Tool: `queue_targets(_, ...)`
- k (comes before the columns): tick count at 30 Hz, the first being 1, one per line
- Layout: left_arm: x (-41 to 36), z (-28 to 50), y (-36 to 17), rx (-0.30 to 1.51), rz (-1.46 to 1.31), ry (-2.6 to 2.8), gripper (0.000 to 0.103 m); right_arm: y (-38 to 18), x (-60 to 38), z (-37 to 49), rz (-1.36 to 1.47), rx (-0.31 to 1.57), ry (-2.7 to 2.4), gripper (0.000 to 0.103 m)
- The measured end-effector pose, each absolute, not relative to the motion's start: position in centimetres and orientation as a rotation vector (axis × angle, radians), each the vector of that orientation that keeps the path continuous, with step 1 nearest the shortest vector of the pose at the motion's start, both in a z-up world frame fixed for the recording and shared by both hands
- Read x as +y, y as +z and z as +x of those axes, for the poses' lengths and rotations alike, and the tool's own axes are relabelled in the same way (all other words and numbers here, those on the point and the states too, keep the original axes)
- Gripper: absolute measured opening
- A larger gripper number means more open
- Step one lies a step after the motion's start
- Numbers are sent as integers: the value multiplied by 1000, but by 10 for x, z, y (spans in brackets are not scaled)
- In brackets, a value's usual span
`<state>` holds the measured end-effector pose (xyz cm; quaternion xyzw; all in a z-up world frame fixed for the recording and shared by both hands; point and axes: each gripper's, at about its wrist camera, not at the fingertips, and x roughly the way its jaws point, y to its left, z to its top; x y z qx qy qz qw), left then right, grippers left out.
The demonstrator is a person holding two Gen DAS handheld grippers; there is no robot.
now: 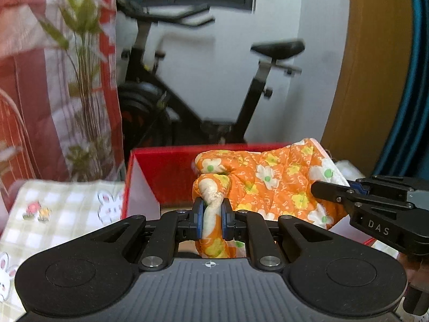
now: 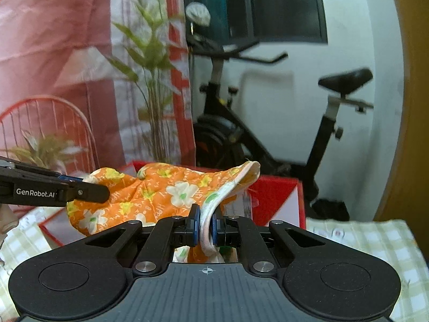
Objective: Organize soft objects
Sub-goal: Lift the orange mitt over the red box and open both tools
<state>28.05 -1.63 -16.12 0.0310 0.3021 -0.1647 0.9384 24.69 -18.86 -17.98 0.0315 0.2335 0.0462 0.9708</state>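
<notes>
Orange floral mitt (image 1: 268,179) hangs stretched over red box (image 1: 166,166), centre frame. Left tool (image 1: 213,218) pinching thumb end, right tool (image 2: 206,226) pinching cuff edge (both clamped tight). Advice: keep both level, lower together, release inside box.

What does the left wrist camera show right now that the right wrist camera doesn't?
Left wrist only: the left gripper clamped on the mitt's thumb, plus bunny prints on the checked tablecloth.
Right wrist only: the right gripper clamped on the mitt's pale cuff edge, plus a red wire chair back.
Both: the orange flowered oven mitt held above the red cardboard box, and the black exercise bike.
</notes>
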Motion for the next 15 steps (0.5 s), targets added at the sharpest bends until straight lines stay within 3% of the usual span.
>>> queue_targets(11,-23,296,-193,771,112,-356,14,-220,-189,268,165,654,69,9)
queue_targets(15,-22,300,-195,783,118,-353,16,-222,-184,266,142,661,71,14)
